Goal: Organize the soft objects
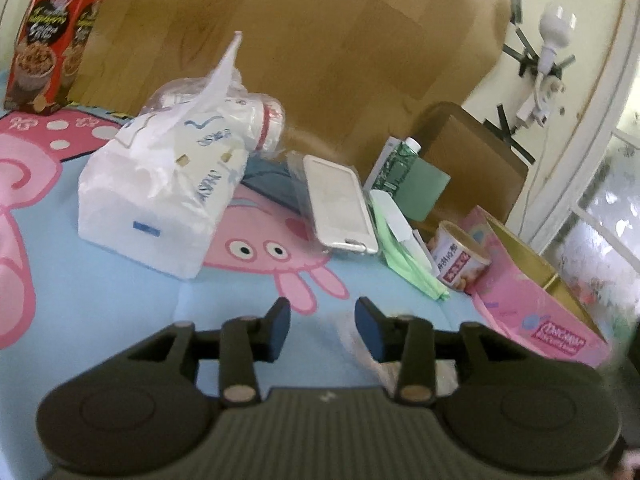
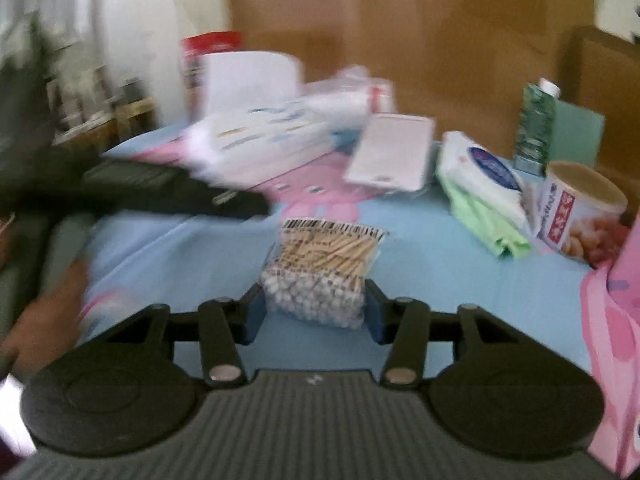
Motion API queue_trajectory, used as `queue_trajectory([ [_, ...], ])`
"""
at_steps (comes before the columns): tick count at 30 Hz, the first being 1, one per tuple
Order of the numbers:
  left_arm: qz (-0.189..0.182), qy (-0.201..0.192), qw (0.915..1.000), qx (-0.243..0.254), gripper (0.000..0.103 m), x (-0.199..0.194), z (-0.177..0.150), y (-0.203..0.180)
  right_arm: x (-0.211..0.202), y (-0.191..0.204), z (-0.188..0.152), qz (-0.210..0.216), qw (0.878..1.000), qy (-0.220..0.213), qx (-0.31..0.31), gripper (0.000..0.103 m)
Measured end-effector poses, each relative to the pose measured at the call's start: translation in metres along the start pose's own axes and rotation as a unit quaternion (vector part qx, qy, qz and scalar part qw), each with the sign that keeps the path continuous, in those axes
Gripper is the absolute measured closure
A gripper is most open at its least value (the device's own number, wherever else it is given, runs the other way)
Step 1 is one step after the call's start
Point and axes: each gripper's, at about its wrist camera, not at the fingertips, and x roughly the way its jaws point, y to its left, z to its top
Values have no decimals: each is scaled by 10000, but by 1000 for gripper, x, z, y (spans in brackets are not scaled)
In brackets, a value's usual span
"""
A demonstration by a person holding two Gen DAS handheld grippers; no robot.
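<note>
Clearly the sorting is in its early part, as I judge it: most things lie loose on the bed's blue cartoon sheet (image 1: 100, 280). The pink box (image 1: 548, 304) at the right edge stands open, its gold lining bare where it shows; whether anything sits deeper I cannot tell.

The right claw (image 2: 314, 312) has a clear bag of cotton swabs (image 2: 320, 276) between its blue pads, which sit right at the bag's sides; whether they press on it the blur hides. The bag lies on the sheet near the bed's middle.

The left claw (image 1: 322, 324) is partly open and empty, hovering over the sheet with a blurred white scrap beneath it.

Left to handle, I would guess: the tissue pack (image 1: 160, 200) in its plastic bag, the wet wipes (image 2: 484, 176) on a green cloth (image 2: 492, 220). A white phone (image 1: 340, 204), a paper cup (image 1: 460, 256), a green carton (image 1: 396, 164) and a cereal box (image 1: 52, 40) stand about.
</note>
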Motion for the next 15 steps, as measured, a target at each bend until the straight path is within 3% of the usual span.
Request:
queue_trajectory([
  [4, 21, 2, 9997, 254, 60, 1, -2, -8, -33, 12, -24, 245, 9991, -51, -352, 46],
  [7, 54, 49, 9995, 313, 59, 3, -2, -10, -46, 9, -30, -49, 9995, -182, -268, 27],
  [15, 53, 69, 9994, 325, 59, 4, -2, -9, -43, -27, -31, -284, 9948, -290, 930, 26],
])
